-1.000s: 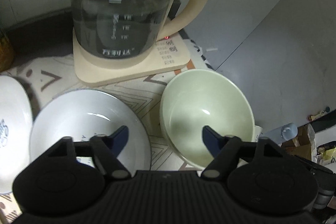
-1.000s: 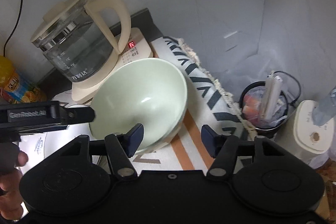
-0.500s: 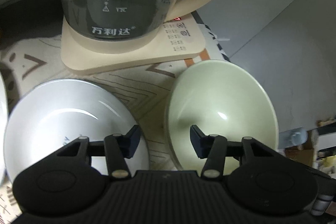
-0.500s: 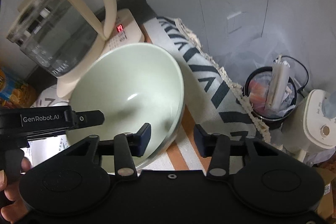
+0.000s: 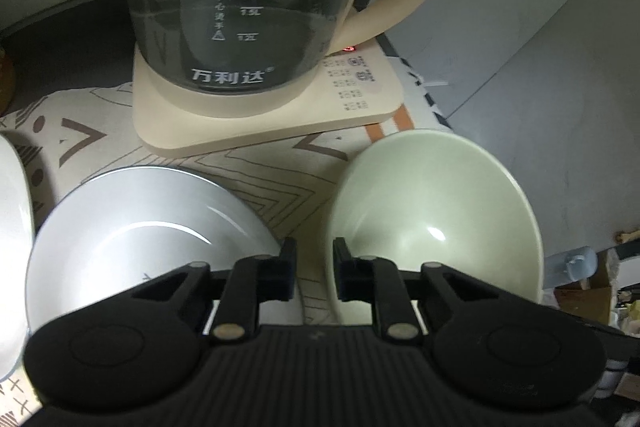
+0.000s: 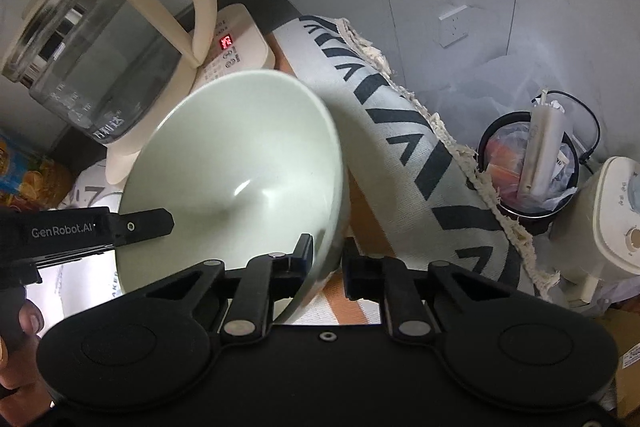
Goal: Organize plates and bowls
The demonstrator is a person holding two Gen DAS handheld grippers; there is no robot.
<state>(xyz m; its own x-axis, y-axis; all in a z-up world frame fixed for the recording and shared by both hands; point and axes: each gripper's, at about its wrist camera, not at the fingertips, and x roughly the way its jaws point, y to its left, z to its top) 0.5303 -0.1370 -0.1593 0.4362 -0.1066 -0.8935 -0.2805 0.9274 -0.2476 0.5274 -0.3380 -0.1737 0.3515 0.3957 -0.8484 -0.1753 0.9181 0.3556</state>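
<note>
A pale green bowl [image 5: 432, 227] stands on the patterned cloth [image 5: 280, 179], right of a white plate [image 5: 132, 247]. My left gripper [image 5: 314, 267] straddles the bowl's left rim and its jaws are closing. Its right finger is inside the bowl, and a strip of cloth shows between the left finger and the rim. In the right wrist view, my right gripper [image 6: 328, 259] is closing on the right rim of the green bowl [image 6: 240, 167]. One pad is inside and one outside, both against the wall. A left gripper finger [image 6: 144, 223] lies over the bowl's far side.
A glass kettle [image 5: 240, 7] on a cream base [image 5: 360, 99] stands right behind the dishes. Another white dish [image 5: 12, 227] is at the left edge. The cloth [image 6: 400, 147] hangs over the table's right edge. Below it are a lined bin [image 6: 528, 171] and a white appliance [image 6: 616, 219].
Both grippers have sunk toward the green bowl and their jaws have narrowed from wide to close together. The left one now spans only the bowl's left rim and the right one its right rim.
</note>
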